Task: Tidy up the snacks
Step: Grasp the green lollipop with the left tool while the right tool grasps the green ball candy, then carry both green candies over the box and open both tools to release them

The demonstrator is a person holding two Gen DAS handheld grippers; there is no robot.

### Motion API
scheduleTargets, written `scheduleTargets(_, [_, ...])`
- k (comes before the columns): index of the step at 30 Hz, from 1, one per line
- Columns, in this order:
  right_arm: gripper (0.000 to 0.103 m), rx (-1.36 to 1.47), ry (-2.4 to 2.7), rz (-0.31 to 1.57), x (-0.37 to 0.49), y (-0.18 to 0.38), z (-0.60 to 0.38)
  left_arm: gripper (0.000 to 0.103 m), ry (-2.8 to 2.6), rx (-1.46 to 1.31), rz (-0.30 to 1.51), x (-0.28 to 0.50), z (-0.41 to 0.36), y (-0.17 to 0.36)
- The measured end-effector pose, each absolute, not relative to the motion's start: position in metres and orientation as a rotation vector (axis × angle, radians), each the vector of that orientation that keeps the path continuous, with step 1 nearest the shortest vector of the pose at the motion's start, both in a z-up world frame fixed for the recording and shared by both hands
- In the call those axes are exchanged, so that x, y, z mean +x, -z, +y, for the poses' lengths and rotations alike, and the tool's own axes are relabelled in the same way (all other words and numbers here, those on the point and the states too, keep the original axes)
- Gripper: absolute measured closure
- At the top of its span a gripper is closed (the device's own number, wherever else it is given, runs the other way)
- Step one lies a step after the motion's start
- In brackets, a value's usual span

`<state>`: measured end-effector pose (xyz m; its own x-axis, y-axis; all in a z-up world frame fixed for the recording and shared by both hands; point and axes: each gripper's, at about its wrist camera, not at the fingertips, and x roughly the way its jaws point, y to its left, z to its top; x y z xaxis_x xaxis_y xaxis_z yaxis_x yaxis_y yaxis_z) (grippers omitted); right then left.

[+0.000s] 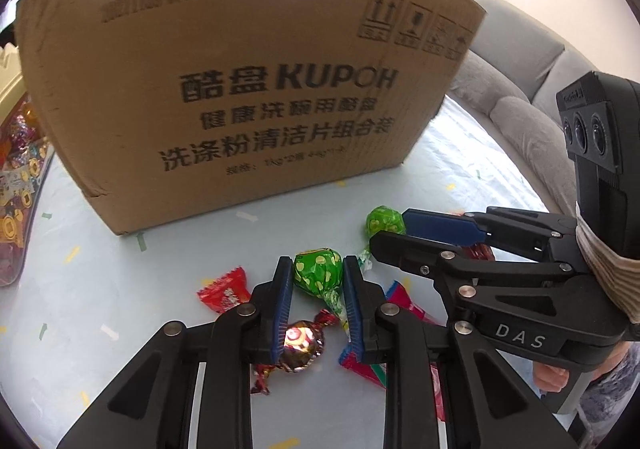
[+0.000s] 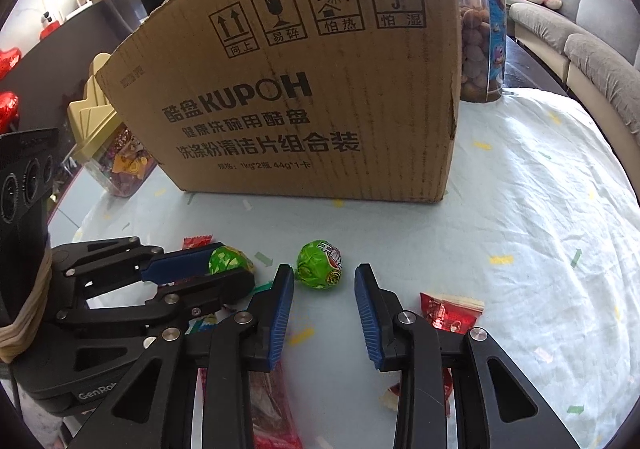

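A brown cardboard box [image 1: 240,97] stands on the table behind scattered sweets; it also shows in the right wrist view [image 2: 304,97]. My left gripper [image 1: 318,269] has its pads [image 1: 285,289] closed on a green lollipop [image 1: 316,269], seen from the right wrist view [image 2: 228,261]. A second green lollipop [image 1: 383,223] lies just ahead of my right gripper [image 2: 324,277], which is open around it [image 2: 320,265] without touching. A gold and brown wrapped candy [image 1: 300,345] and a red candy [image 1: 224,289] lie under the left gripper.
The table has a white cloth [image 2: 540,229]. A red wrapped snack [image 2: 452,309] lies right of the right gripper, red packets [image 1: 400,301] between the grippers. A candy jar [image 2: 116,157] stands left of the box, a nut jar [image 2: 480,49] behind it. A grey sofa [image 1: 520,61] is beyond.
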<state>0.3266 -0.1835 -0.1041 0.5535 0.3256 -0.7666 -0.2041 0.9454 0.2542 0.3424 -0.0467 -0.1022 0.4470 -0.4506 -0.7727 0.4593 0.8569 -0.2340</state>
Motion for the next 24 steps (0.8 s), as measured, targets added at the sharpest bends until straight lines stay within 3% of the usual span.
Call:
scheduleTargets(16, [0.069,0.179,-0.322,0.949,0.353,0.104,-0.17,0.078,0.43,-0.028,0.927,0.355,-0.019,0.094])
scheduleTargets(19, [0.077,0.143,-0.303,0.944,0.351,0.106,-0.168,0.078,0.415,-0.023,0.92,0.355,-0.017,0.092])
scheduleTargets(24, [0.077,0.14,-0.297,0.909,0.345,0.094,-0.17,0.078,0.397,-0.029,0.891,0.35,-0.015,0.081])
